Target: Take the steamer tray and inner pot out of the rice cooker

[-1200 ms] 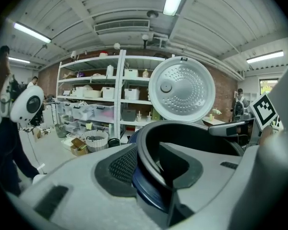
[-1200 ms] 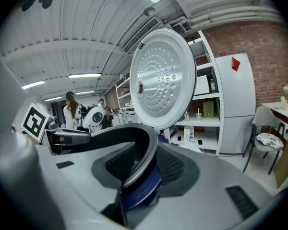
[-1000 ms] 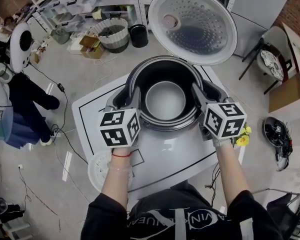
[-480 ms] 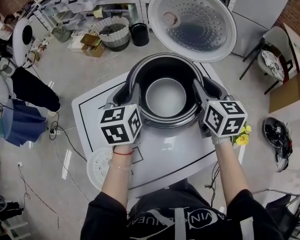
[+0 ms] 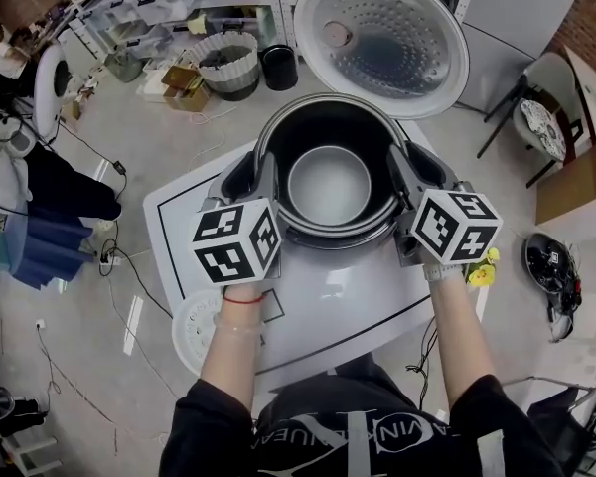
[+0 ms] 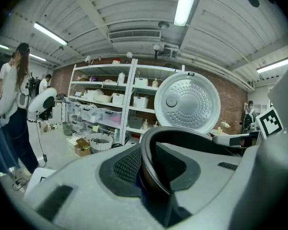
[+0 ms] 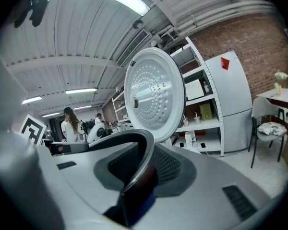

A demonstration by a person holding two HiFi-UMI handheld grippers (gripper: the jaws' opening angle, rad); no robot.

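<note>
My left gripper (image 5: 265, 182) and right gripper (image 5: 400, 175) just tightened onto the pot (image 5: 328, 185) rim. Pot looks slightly raised, so the lift has started.

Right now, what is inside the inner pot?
The inner pot shows only its dark wall and pale, bare bottom, with no food or tray inside. Whatever lies beneath the pot is covered by it.

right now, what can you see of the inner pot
The pot is round dark metal with a thin rolled rim and a paler grey bottom, empty, upright in the cooker. The left hand-held gripper and the right hand-held gripper pinch its rim on opposite sides, jaws having just closed further.
</note>
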